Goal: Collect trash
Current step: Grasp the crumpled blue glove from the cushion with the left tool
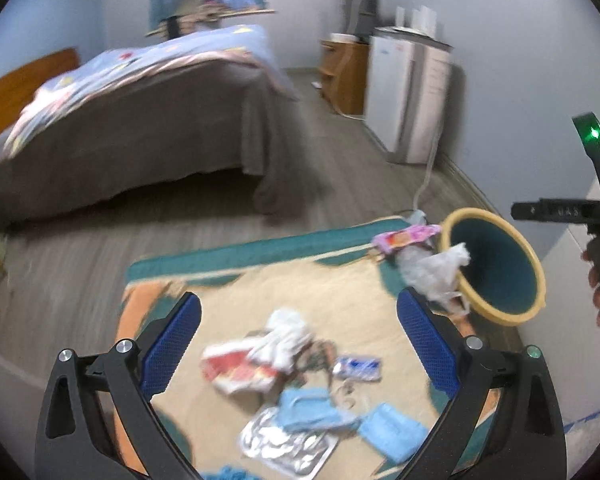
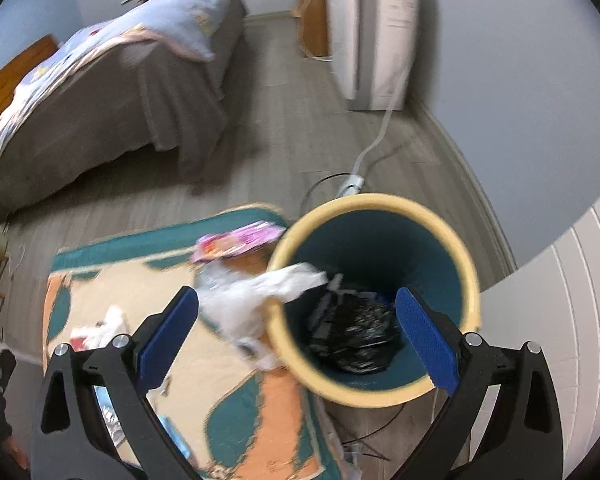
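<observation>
you're hovering both released grippers, left gripper (image 1: 298,344) and right gripper (image 2: 296,338), while the white bag (image 2: 260,292) is draping over the bin (image 2: 440,216) rim, risking slipping out.

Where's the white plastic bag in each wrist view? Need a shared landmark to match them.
Left wrist: white plastic bag right of centre, draped over the near rim of the trash bin, just past the right jaw.
Right wrist: same bag near centre, hanging over the bin's left rim, between the jaws.
Shared landmark: pink wrapper on the rug just beyond the bag.
</observation>
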{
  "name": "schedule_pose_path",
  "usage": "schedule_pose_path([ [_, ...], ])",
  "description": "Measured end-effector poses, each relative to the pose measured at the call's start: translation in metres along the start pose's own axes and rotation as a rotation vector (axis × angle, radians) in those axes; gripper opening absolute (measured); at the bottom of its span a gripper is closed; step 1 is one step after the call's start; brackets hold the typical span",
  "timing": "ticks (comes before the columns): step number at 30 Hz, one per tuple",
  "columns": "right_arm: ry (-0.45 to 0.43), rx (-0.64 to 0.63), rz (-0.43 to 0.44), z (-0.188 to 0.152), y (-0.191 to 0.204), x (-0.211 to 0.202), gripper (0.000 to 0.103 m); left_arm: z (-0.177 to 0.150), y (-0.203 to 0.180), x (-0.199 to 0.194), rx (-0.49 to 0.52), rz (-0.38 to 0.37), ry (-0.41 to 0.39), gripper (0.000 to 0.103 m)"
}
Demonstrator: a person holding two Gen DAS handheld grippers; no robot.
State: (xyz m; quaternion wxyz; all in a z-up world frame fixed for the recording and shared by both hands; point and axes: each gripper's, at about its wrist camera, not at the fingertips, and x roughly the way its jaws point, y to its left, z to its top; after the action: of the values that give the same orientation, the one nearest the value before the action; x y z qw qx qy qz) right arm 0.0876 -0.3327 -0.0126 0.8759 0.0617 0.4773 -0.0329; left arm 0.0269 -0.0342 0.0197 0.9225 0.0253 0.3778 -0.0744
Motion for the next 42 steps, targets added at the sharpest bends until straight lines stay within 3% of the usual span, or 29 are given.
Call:
schedule_pose_path([
  [9, 0.036, -0.066, 0.027, -0.042, 0.067, -0.004, 0.097, -0.070, 0.052, -0.007, -0.206, 0.068, 0.115, 0.097],
  [11, 0.084, -0.061, 0.024, -0.053, 0.080, 0.004, 0.097, -0.087, 0.066, -0.002, -0.247, 0.086, 0.157, 0.097],
  [15, 0.093, -0.092, 0.035, -0.068, 0.108, 0.001, 0.097, -0.110, 0.079, 0.001, -0.224, 0.131, 0.214, 0.097],
  [21, 0.107, -0.132, 0.051, -0.082, 0.147, -0.002, 0.097, -0.138, 0.087, 0.017, -0.162, 0.126, 0.346, 0.094],
  [22, 0.108, -0.129, 0.059, -0.083, 0.151, -0.001, 0.097, -0.142, 0.089, 0.021, -0.157, 0.122, 0.370, 0.091],
  [23, 0.111, -0.126, 0.066, -0.084, 0.157, -0.001, 0.097, -0.149, 0.090, 0.027, -0.155, 0.098, 0.408, 0.080],
  [26, 0.119, -0.137, 0.072, -0.087, 0.170, 0.003, 0.097, -0.162, 0.094, 0.041, -0.173, 0.038, 0.496, 0.061],
  [27, 0.119, -0.145, 0.071, -0.087, 0.175, 0.004, 0.097, -0.164, 0.095, 0.044, -0.182, 0.022, 0.500, 0.059],
  [28, 0.120, -0.154, 0.069, -0.088, 0.178, 0.006, 0.097, -0.164, 0.096, 0.044, -0.191, 0.006, 0.494, 0.051],
  [29, 0.122, -0.166, 0.064, -0.088, 0.182, 0.008, 0.097, -0.163, 0.097, 0.045, -0.199, -0.018, 0.496, 0.028],
  [33, 0.130, -0.184, 0.049, -0.088, 0.191, 0.017, 0.097, -0.162, 0.095, 0.046, -0.175, -0.065, 0.496, 0.012],
  [34, 0.133, -0.182, 0.050, -0.088, 0.191, 0.018, 0.097, -0.160, 0.097, 0.045, -0.185, -0.074, 0.488, 0.002],
  [42, 0.135, -0.184, 0.078, -0.087, 0.205, 0.022, 0.097, -0.145, 0.115, 0.034, -0.266, -0.095, 0.418, 0.000],
])
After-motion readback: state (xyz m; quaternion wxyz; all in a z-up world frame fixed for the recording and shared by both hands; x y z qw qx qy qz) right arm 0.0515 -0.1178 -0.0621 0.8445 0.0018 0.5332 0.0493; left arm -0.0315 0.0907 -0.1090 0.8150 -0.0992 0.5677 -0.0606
